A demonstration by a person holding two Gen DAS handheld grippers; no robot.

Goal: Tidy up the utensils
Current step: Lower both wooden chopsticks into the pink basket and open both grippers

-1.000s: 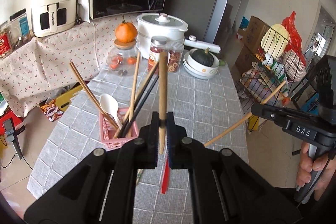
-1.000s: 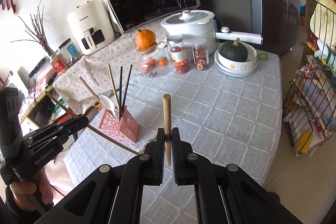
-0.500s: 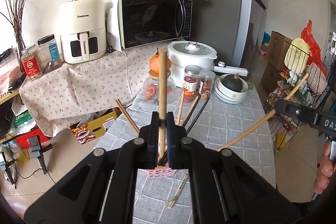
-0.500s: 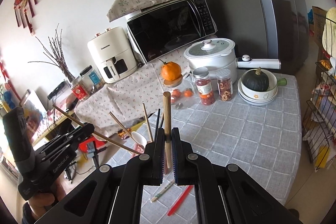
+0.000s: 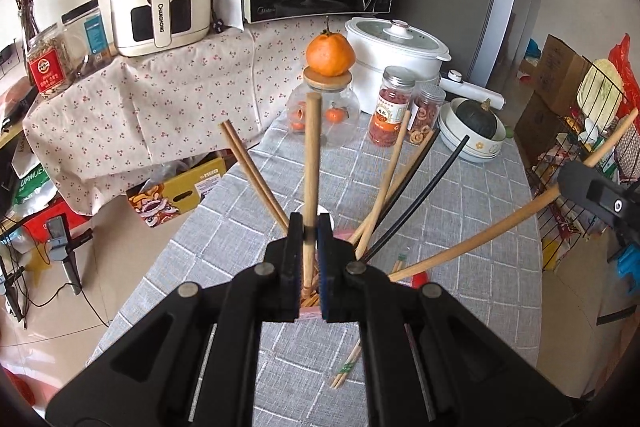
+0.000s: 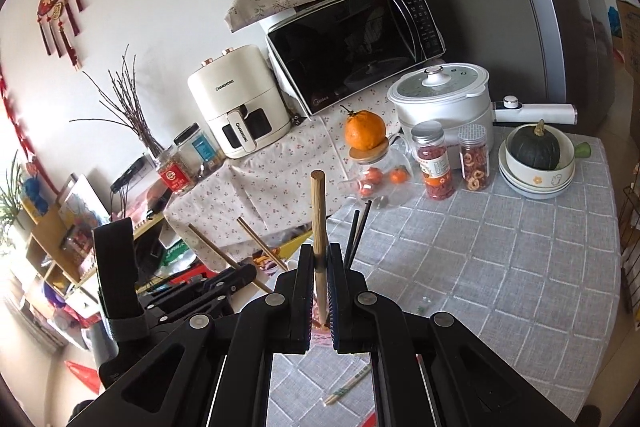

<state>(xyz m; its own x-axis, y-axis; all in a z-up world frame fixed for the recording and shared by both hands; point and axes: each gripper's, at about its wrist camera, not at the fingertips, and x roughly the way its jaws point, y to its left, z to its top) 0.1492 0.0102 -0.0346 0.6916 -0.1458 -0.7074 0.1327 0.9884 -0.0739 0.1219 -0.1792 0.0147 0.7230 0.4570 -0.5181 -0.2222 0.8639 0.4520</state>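
The worktop (image 5: 460, 211), covered in a grey checked cloth, stretches ahead of and below both sets of tongs. Beyond them, at its far end, stand a white lidded cooker (image 5: 394, 45), a clear glass jar with an orange on its wooden lid (image 5: 329, 103) and two small jars of dried fruit.

Directly under the left tongs (image 5: 311, 231) sits the pink utensil holder (image 5: 312, 309), mostly hidden behind the jaws; brown wooden and black chopsticks (image 5: 384, 187) fan out of it to either side. The left tongs are clamped on a long round wooden chopstick (image 5: 311, 163), held nearly upright with its lower end at the holder's mouth. The right tongs (image 6: 320, 259) are likewise closed tight on a second round wooden chopstick (image 6: 319, 219), upright, with the holder just below them. In the left view this second stick (image 5: 480, 241) slants across from the right towards the holder.

A wrapped pair of pale disposable chopsticks (image 5: 346, 375) lies on the cloth below the tongs, not yet collected.

The risks, as I judge them: both sticks converge on one narrow opening, so they may knock each other or the leaning chopsticks. A sideways push could tip the light holder. A stick let go before its tip is inside would slide onto the cloth.
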